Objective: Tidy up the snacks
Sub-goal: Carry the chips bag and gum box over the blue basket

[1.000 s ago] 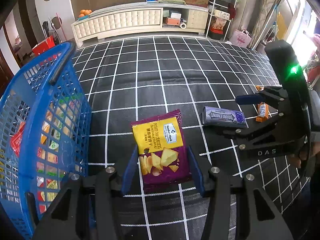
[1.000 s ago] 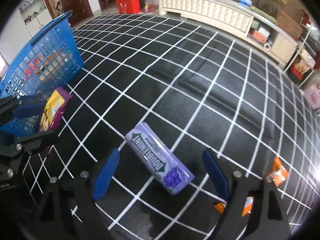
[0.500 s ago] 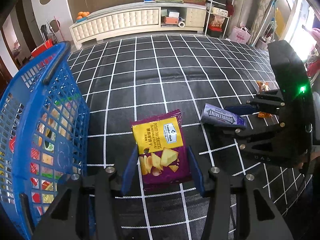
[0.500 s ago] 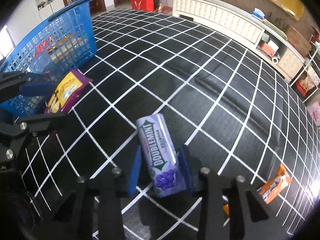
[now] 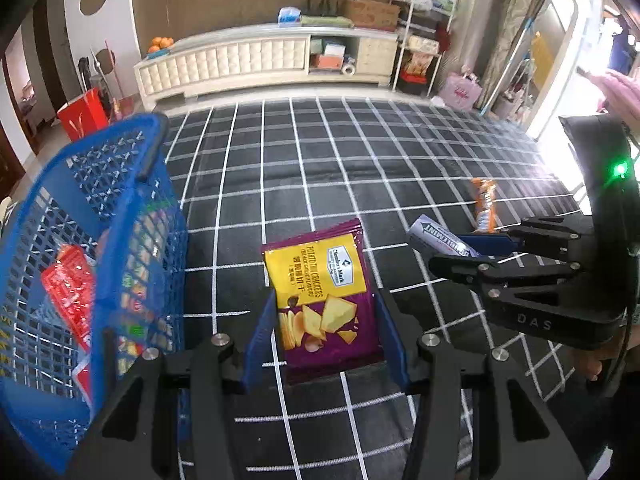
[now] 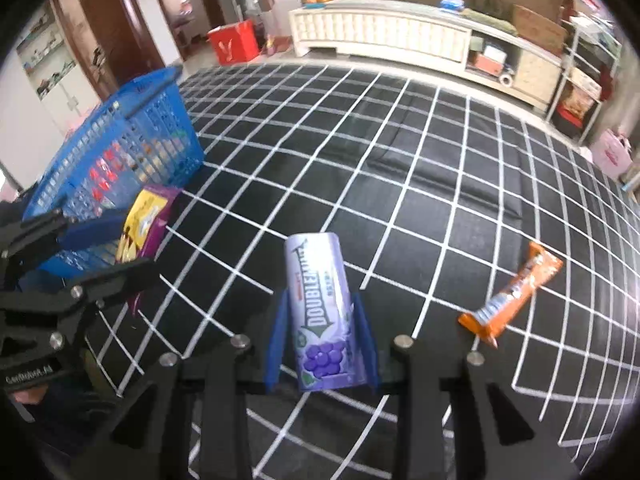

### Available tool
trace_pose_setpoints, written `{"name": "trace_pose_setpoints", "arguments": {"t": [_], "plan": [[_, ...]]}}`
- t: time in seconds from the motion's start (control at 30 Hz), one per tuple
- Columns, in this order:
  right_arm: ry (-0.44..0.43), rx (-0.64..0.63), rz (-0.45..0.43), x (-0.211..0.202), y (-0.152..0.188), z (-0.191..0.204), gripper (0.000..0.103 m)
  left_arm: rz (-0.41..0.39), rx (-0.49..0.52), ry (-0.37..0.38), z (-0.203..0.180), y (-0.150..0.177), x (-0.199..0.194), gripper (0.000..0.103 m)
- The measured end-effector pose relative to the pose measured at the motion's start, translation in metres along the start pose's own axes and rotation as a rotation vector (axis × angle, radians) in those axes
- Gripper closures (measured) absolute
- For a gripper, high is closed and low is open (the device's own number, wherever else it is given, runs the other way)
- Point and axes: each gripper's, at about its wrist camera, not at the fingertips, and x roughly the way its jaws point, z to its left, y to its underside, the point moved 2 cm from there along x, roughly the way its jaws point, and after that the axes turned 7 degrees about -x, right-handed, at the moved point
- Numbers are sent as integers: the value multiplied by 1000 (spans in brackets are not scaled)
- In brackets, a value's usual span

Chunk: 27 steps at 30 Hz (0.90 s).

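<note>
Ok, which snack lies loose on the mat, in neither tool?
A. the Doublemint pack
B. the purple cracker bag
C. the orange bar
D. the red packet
C: the orange bar lies alone on the mat, while the other two snacks out there each sit between a tool's fingers.

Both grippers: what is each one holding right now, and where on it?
Left gripper pinches the purple cracker bag by the side edges of its lower half. Right gripper clamps the Doublemint pack across its grape-printed end.
</note>
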Motion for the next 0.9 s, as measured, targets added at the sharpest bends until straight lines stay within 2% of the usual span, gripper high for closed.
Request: {"name": "trace_pose_setpoints", "arguments": {"t": [0.27, 0.47, 0.63, 0.9], "plan": [[48, 22, -92, -52, -12, 37, 66, -69, 16, 60, 15, -3, -53, 56], [42, 66, -134, -75, -30, 60, 66, -121, 25, 54, 42, -10, -90, 56], [4, 68, -177, -81, -45, 82, 66, -123, 0, 62, 75, -22, -109, 56], [-35, 5, -198, -74, -75, 119, 66, -116, -54, 6, 135, -36, -126, 56]]}}
